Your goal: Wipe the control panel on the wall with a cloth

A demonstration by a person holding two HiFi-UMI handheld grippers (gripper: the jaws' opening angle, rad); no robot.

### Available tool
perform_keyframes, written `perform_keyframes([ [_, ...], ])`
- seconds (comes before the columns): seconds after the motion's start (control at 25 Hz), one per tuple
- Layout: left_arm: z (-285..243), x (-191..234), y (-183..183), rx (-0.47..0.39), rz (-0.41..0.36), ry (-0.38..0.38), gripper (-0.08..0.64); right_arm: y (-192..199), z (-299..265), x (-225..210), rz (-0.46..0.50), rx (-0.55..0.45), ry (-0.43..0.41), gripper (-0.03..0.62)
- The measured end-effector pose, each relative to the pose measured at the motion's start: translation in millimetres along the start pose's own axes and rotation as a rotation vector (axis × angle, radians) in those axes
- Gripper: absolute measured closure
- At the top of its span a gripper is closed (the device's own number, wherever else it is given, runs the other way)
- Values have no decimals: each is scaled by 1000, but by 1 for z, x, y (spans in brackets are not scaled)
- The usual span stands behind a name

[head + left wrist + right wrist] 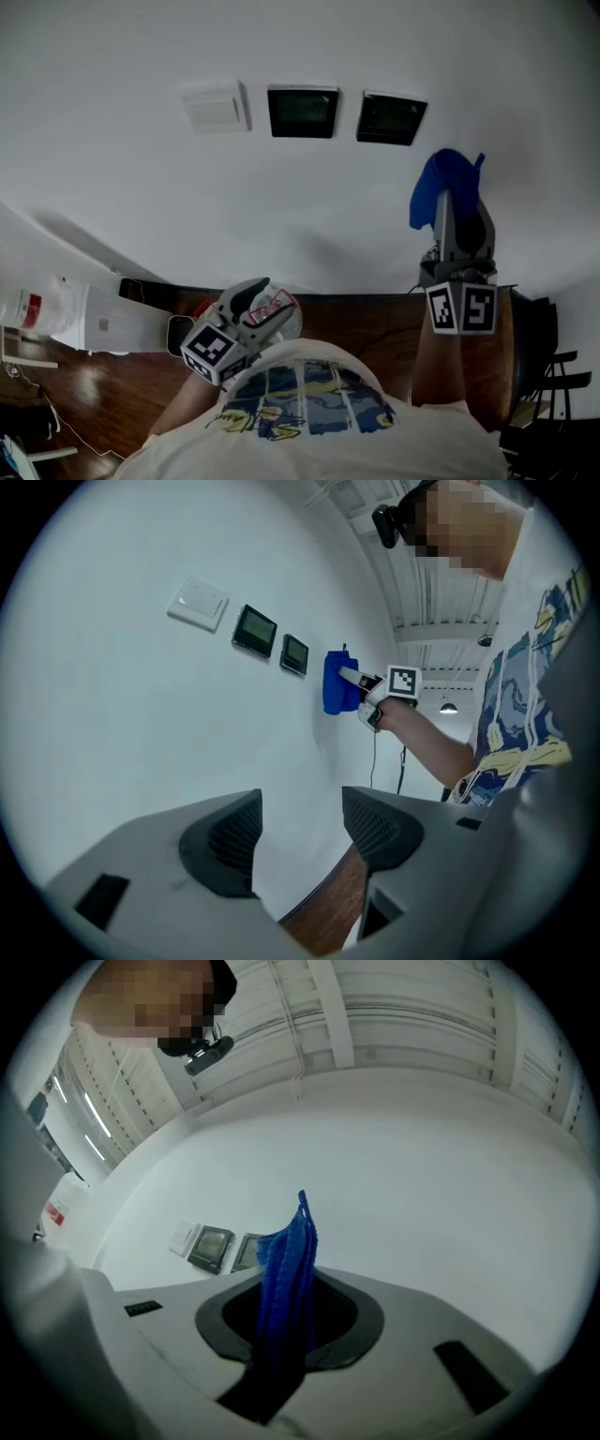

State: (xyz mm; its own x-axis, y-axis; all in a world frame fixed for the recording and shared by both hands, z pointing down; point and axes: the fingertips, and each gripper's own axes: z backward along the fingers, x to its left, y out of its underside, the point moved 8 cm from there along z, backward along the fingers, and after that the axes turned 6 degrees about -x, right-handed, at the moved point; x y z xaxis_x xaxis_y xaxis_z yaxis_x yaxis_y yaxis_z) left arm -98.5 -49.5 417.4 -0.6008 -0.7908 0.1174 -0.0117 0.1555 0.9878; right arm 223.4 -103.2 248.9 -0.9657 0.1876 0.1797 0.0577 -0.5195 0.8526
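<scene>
Left tool [300, 834] sits low by the person's chest, jaws spread, nothing between them; right tool [457, 208] is up at the wall [112, 206], pinching the blue cloth [433, 190]; cloth hangs just below and right of the right-hand control panel [391, 118], possibly brushing the wall; second dark panel [303, 112] alongside.

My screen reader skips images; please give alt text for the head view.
The right gripper holds a blue cloth by the white wall, lower right of a dark control panel; a second panel and white switch plate sit further left. The left gripper hangs low.
</scene>
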Motion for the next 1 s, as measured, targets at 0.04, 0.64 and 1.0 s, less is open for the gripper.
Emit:
perform_keyframes([
  [0.04, 0, 1, 0, 0, -1, -3, 318, 2, 12, 4, -4, 18, -9, 495],
  [0.64, -4, 5, -23, -37, -8, -33, 318, 31, 114, 46, -132, 219, -51, 495],
  [1.0, 0, 12, -26, -49, -14, -52, 318, 25, 111, 54, -121, 205, -82, 497],
])
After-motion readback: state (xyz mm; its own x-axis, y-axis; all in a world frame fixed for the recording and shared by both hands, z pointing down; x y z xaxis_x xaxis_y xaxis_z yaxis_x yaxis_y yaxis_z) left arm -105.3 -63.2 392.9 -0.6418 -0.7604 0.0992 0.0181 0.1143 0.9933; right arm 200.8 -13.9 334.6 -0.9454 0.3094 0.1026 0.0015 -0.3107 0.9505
